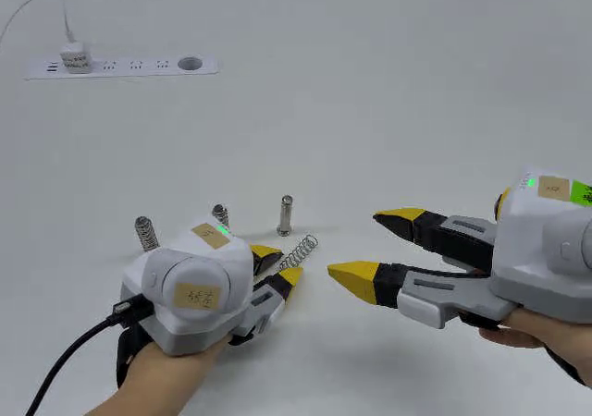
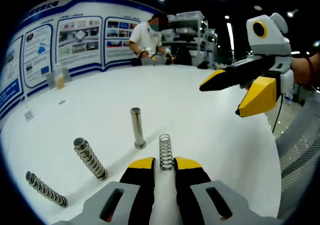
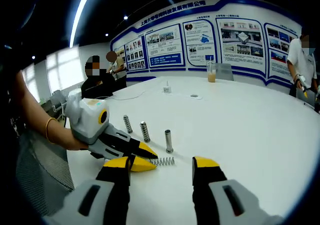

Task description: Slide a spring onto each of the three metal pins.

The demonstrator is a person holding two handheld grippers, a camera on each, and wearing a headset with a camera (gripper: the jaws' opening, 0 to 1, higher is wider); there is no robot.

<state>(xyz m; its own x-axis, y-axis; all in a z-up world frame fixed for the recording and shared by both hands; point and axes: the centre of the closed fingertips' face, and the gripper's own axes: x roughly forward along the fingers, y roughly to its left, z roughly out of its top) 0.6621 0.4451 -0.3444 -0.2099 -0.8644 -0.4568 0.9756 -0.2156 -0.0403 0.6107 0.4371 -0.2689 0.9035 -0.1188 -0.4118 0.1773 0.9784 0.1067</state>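
Currently one bare upright steel pin [image 1: 286, 214] stands beside two spring-covered pins [image 1: 146, 233] [image 1: 221, 216]. Left gripper [image 1: 279, 263] clamps a loose silvery coil spring [image 1: 299, 250] by its end; right gripper [image 1: 361, 243] gapes, empty.

White table [image 1: 370, 111], power strip [image 1: 120, 66] with plugged charger [image 1: 76, 58], wall posters [image 3: 200, 40]

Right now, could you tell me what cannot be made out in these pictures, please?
- Head view: the left hand-held gripper hides the base of the middle pin.
- Left gripper view: the spring's near end is hidden between that gripper's yellow tips.
- Right gripper view: the wall posters' text is too small to read.
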